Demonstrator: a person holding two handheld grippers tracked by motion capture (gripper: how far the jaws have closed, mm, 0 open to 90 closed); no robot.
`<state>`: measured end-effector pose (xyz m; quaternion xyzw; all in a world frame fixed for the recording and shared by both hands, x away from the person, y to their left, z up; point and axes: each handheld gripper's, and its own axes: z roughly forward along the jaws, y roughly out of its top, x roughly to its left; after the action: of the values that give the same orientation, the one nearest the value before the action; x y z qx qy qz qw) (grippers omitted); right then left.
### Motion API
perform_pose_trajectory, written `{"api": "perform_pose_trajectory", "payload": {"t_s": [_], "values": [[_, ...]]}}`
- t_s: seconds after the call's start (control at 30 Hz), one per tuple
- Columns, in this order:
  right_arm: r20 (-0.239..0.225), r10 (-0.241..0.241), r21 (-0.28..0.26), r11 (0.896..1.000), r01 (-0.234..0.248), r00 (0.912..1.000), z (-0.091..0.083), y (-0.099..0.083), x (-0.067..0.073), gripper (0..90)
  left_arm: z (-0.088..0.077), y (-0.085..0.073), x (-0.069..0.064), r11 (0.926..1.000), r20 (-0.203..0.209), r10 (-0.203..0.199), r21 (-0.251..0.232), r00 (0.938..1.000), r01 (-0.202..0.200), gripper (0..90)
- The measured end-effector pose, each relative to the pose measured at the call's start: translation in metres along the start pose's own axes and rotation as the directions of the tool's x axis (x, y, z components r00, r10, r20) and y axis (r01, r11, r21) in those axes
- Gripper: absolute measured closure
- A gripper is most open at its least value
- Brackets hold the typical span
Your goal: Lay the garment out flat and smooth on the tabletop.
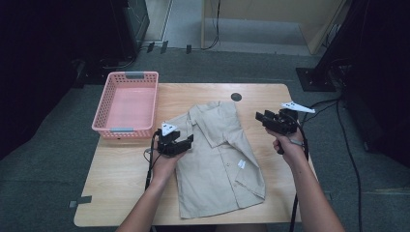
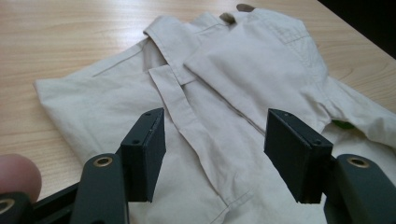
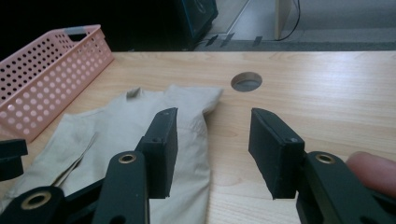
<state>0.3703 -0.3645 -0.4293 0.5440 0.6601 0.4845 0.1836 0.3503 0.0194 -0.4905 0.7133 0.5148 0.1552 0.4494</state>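
Observation:
A beige short-sleeved shirt [image 1: 217, 150] lies spread on the wooden table [image 1: 116, 183], collar toward the far side and one sleeve folded over its front. My left gripper [image 1: 181, 141] hovers at the shirt's left edge, jaws open with nothing between them. In the left gripper view the shirt [image 2: 233, 70] lies just beyond the open left gripper [image 2: 215, 140]. My right gripper [image 1: 262, 117] is held above bare table to the right of the collar, open and empty. In the right gripper view, the open right gripper [image 3: 212, 140] points at the shirt's [image 3: 140, 121] edge and the tabletop.
An empty pink perforated basket [image 1: 109, 104] stands at the table's far left corner, also seen as the basket [image 3: 46, 79] in the right gripper view. A round cable hole [image 1: 236, 96] sits near the far edge. Cables and dark stands surround the table on the floor.

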Motion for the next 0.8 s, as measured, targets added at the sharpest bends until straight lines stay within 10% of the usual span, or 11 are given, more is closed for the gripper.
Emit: {"api": "perform_pose_trajectory", "payload": {"t_s": [0.23,0.57,0.8], "values": [[-0.004,-0.048,0.071,0.996,0.048,0.9989,0.022,-0.02,0.016,52.5,0.011,-0.009,0.003,0.9982,-0.033,0.03,0.054,0.999,-0.028,38.1],[0.006,-0.196,0.224,0.956,0.189,0.9807,0.064,-0.084,0.044,67.8,0.026,-0.028,-0.001,0.989,-0.098,0.113,0.106,0.9888,-0.103,38.1],[0.013,-0.189,0.196,0.963,0.183,0.9818,0.059,-0.105,0.05,68.0,0.025,-0.031,-0.006,0.9772,-0.107,0.187,0.122,0.9765,-0.174,37.7]]}}
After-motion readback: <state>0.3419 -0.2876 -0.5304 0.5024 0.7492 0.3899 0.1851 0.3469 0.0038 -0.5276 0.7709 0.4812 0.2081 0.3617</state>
